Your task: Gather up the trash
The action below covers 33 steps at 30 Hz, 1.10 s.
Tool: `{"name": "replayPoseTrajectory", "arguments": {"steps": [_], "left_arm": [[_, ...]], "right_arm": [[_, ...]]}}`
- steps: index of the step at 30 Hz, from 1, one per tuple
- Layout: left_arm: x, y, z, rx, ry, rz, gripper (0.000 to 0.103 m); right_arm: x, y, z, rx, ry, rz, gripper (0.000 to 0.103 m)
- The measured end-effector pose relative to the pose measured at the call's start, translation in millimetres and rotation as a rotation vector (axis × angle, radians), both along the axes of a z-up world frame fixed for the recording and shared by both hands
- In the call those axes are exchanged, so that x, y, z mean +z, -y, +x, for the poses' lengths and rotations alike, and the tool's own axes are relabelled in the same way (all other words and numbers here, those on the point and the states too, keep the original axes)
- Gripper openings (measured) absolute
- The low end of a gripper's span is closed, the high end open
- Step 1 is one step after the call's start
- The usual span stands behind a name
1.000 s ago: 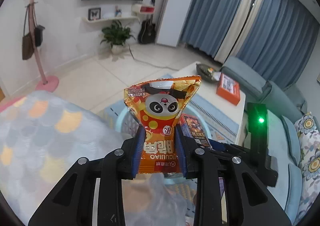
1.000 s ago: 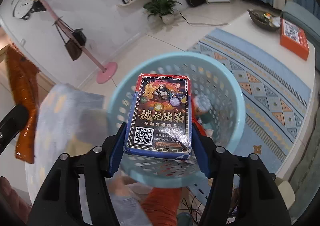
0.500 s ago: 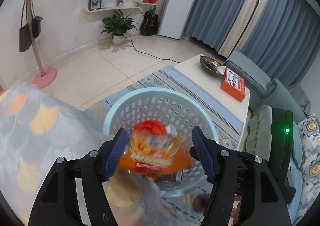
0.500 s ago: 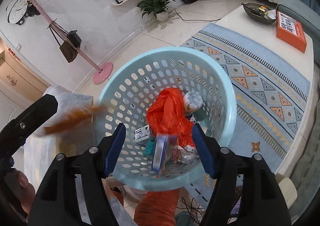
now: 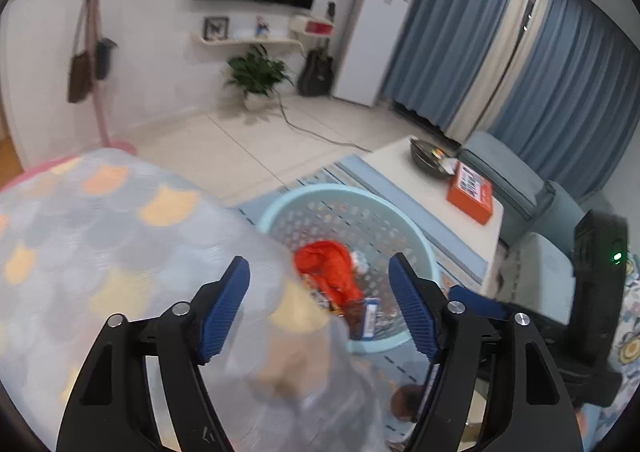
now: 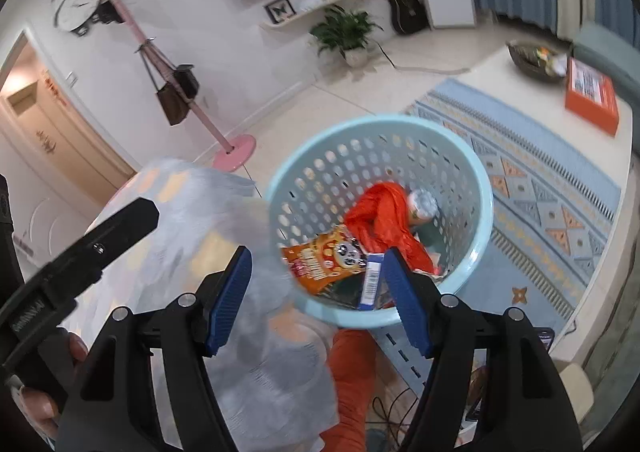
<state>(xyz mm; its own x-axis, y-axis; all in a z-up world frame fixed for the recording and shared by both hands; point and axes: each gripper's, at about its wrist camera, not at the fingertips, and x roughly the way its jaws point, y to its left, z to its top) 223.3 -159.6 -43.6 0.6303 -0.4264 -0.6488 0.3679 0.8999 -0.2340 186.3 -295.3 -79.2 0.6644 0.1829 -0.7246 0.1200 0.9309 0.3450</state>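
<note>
Both tongs, left [image 5: 318,306] still widening and right [image 6: 316,298] agape, now hold nothing; snack packet [image 6: 326,258] and card box [image 6: 371,282] lie in our basket [image 6: 486,211].

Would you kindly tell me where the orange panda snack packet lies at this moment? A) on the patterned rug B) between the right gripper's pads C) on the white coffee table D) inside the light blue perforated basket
D: the orange panda snack packet lies inside the light blue perforated basket, beside a crumpled orange bag.
</note>
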Motion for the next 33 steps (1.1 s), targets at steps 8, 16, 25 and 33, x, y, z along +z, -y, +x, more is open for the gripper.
{"name": "replayPoseTrajectory", "arguments": {"steps": [8,16,25,33], "left_arm": [[11.4,-56.6,-72.7,0.201,0.168,0.086,0.086],[2.9,-91.4,-113.6,0.407,0.320,0.100,0.089],[13.1,-97.3,-130.8,0.495,0.430,0.115,0.093],[14.3,-93.5,-133.4,0.504,0.454,0.149,0.095]], "right_arm": [[36.6,-47.9,-47.2,-0.003,0.166,-0.172,0.070],[48.4,-78.1,-80.9,-0.021,0.336,-0.276,0.071],[41.8,-82.0,-89.7,-0.050,0.401,-0.314,0.071],[28.8,-80.2,-80.3,-0.045,0.379,-0.300,0.071]]}}
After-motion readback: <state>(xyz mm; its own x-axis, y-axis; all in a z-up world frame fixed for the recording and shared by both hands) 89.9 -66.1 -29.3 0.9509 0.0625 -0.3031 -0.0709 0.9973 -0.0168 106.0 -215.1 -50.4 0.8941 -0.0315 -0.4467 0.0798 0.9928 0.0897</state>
